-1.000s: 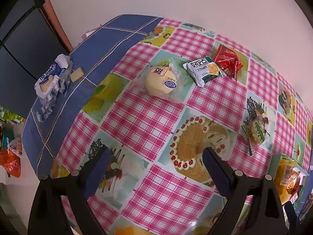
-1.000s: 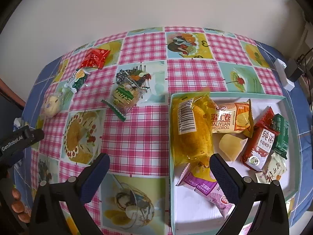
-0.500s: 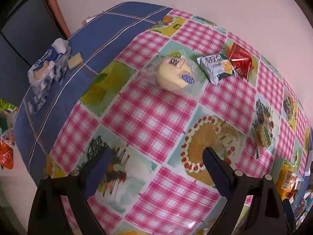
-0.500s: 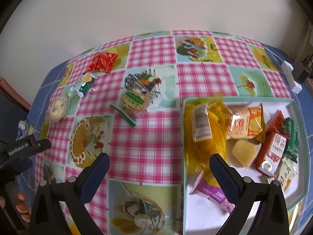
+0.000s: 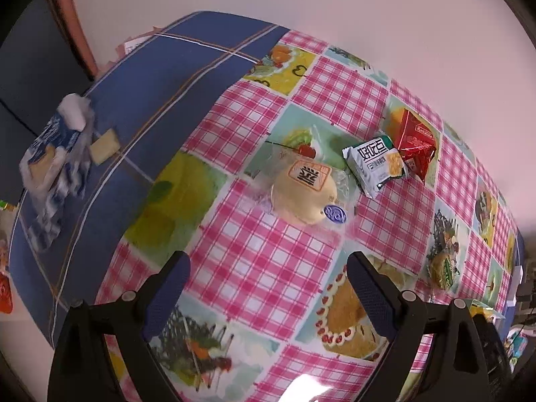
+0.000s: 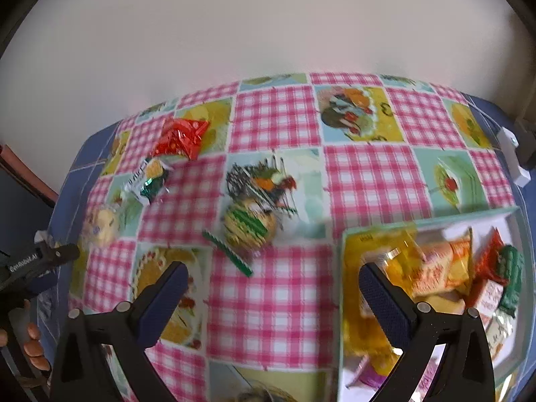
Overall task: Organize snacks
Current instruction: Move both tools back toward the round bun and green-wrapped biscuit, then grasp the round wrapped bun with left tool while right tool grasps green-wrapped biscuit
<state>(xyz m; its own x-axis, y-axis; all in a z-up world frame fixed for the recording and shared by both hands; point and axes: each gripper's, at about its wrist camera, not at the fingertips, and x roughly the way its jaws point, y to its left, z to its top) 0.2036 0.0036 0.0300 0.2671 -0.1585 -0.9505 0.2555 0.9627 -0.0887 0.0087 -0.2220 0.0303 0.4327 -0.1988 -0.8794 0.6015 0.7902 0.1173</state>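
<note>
left tool (image 5: 268, 288): fingers standing wide apart, gripping nothing, hovering over the pink checked cloth short of the round bun.
right tool (image 6: 273, 288): fingers standing wide apart, gripping nothing, hovering over the cloth beside the tray; its right finger is overlapping the tray's near left part in view.
round bun (image 5: 306, 194): landmark; lying in a clear wrapper with an orange label, flat on the bench (image 5: 234, 261), straight ahead of the left tool.
green-white cracker pack (image 5: 375, 164): lying just right of the round bun, nearly touching its wrapper.
red packet (image 5: 413, 144): lying just beyond the cracker pack, farther right of the bun, touching or overlapping the pack's far edge.
green-striped snack (image 6: 248, 226): lying well right of the bun, between it and the tray, on a printed picture square; this view is blurring.
tray (image 6: 345, 301): sitting farthest right of the bun, at the bench's right end, holding several packets.
yellow bag (image 6: 361, 254): lying in the tray's left part; orange, red and green packets are crowding to its right, detail blurring.
blue-white wrapper (image 5: 50, 164): lying well left of the bun on the blue cloth, a pale small block (image 5: 104, 145) just beside it.
</note>
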